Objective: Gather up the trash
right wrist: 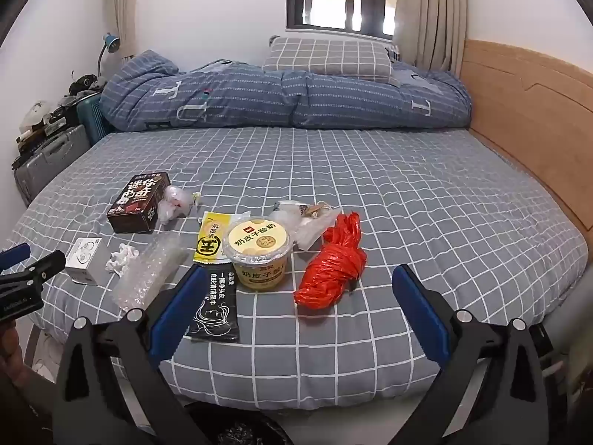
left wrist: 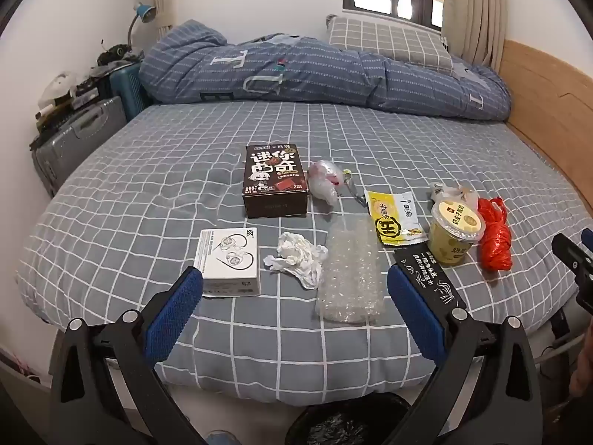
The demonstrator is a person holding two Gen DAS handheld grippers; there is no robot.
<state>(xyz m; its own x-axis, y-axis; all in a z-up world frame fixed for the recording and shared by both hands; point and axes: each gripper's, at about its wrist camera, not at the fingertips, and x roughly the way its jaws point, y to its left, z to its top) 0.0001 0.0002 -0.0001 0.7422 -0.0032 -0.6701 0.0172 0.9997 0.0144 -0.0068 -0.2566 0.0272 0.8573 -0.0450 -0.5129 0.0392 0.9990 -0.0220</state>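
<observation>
Both grippers hover above the near edge of the bed (left wrist: 148, 193), its grey checked sheet strewn with litter, and neither holds anything.

Farthest left, the left gripper (left wrist: 295, 282) has its blue-padded jaws spread wide with nothing between them but the sheet and the trash lying beyond. Just past its left pad sits a white earphone box (left wrist: 229, 261). Right of that, a crumpled white tissue (left wrist: 298, 261) lies loose on the sheet. Farther back stands a dark snack box (left wrist: 275, 180), flat on its back, with a balled-up clear plastic wrapper (left wrist: 324, 181) just beside its right side.

Moving right, a sheet of bubble wrap (left wrist: 350, 274) stretches toward the near edge, close to the tissue. Next comes a yellow and white sachet (left wrist: 393, 218), and nearer than that a black wet-wipe packet (right wrist: 217, 306), partly behind the right gripper's left pad. A yogurt cup (right wrist: 259, 254) stands upright with its lid on, touching the sachet's right edge. Behind the cup lies a heap of clear wrappers (right wrist: 309, 222). A bunched red plastic bag (right wrist: 330, 267) lies just right of the cup.

The right gripper (right wrist: 300, 289) is also wide open and empty, framing the cup and the red bag.

Down below the mattress edge, a black-lined trash bin (left wrist: 344, 422) shows between the left gripper's arms. Far back, a folded blue quilt (left wrist: 296, 70) and a checked pillow (left wrist: 385, 39) lie across the bed.
</observation>
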